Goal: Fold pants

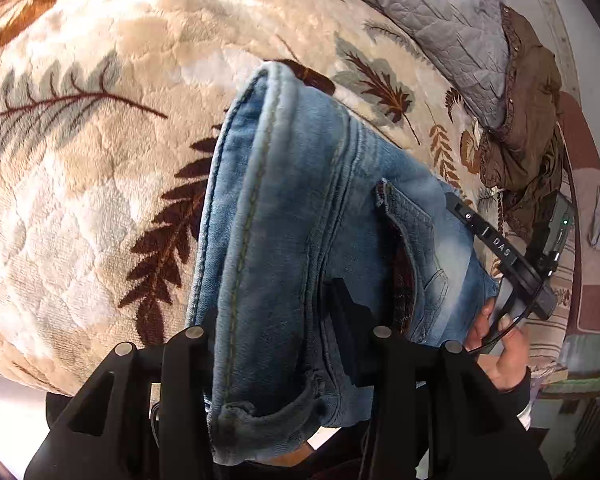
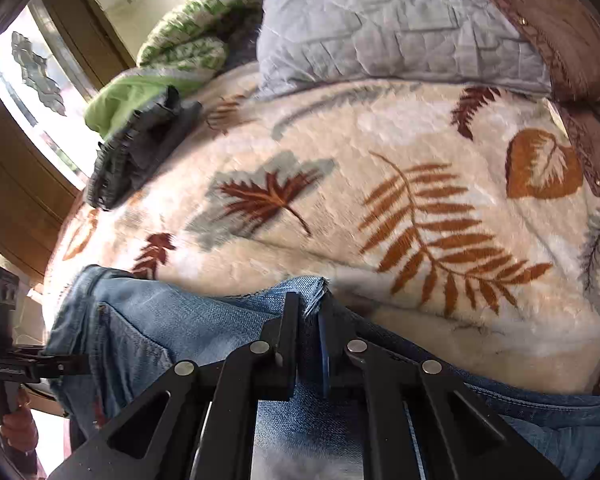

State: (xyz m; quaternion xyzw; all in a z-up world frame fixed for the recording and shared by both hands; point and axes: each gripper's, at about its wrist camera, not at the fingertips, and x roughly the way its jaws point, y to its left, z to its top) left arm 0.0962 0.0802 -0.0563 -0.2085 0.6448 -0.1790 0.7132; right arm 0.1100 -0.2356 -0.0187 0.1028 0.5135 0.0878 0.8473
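Light blue jeans (image 1: 296, 208) lie in a long fold on a cream leaf-patterned blanket (image 1: 100, 184). My left gripper (image 1: 276, 312) is shut on the jeans near the waistband, with thick denim bunched between its fingers. In the left wrist view the right gripper (image 1: 496, 240) and its hand sit at the jeans' right edge. My right gripper (image 2: 310, 312) is shut on a frayed edge of the jeans (image 2: 180, 320), just above the blanket (image 2: 380, 160). The left gripper (image 2: 24, 364) shows at the left edge of the right wrist view, at the jeans' other side.
A grey quilted pillow (image 2: 380, 20) and brown frilled cloth (image 1: 528, 112) lie at the far side of the bed. A dark grey folded garment (image 2: 140, 152) and a green patterned bundle (image 2: 188, 28) sit by the window (image 2: 32, 80).
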